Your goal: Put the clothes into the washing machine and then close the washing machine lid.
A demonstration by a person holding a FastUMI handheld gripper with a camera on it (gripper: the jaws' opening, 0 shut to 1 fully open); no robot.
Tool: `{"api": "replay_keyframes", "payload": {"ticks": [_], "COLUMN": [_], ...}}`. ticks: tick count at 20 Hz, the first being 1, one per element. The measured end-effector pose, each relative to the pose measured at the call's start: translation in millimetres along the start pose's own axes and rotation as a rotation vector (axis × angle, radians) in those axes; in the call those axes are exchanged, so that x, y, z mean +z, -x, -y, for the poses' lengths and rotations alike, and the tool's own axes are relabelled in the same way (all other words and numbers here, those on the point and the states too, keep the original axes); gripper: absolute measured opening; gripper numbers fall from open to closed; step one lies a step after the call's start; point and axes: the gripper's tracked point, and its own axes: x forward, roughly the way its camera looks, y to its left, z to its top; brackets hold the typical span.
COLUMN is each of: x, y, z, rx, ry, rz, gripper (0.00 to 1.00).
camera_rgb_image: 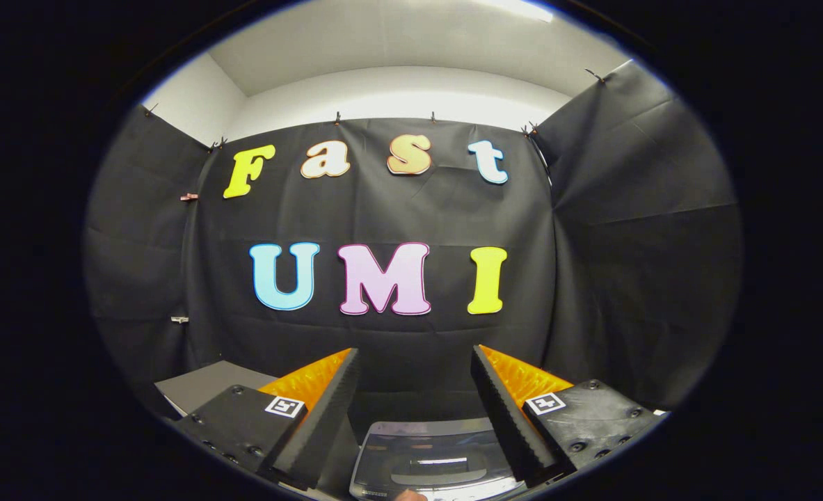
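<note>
The gripper (414, 362) is held high and level, its fingers spread wide apart with nothing between them, facing the booth's black cloth wall (383, 334). Below and between the fingers sits the washing machine (428, 463), its grey transparent lid (425, 452) lying closed. A grey bench corner (195, 386) shows beside the left finger.

The gripper (415, 362) holds its fingers spread with nothing between them, aimed toward 12 o'clock. The washing machine (430, 465) sits low between them, toward 6 o'clock, its lid (428, 456) down.
</note>
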Motion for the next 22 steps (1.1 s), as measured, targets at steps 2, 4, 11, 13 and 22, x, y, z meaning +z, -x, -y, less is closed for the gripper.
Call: {"api": "replay_keyframes", "payload": {"ticks": [2,4,11,13,22], "x": [-0.2,-0.5,-5.3,-6.4,-8.3], "y": [-2.4,-4.7,-13.7,-15.7,-21.1], "z": [2.6,3.0,6.9,9.1,9.8], "rx": [-0.007,-0.009,-0.015,-0.019,-0.021], "ry": [-0.006,-0.011,-0.019,-0.015,-0.008], "rz": [0.000,0.004,-0.001,-0.001,-0.006], "gripper": [0.99,1.00,1.00,1.00,0.99]}}
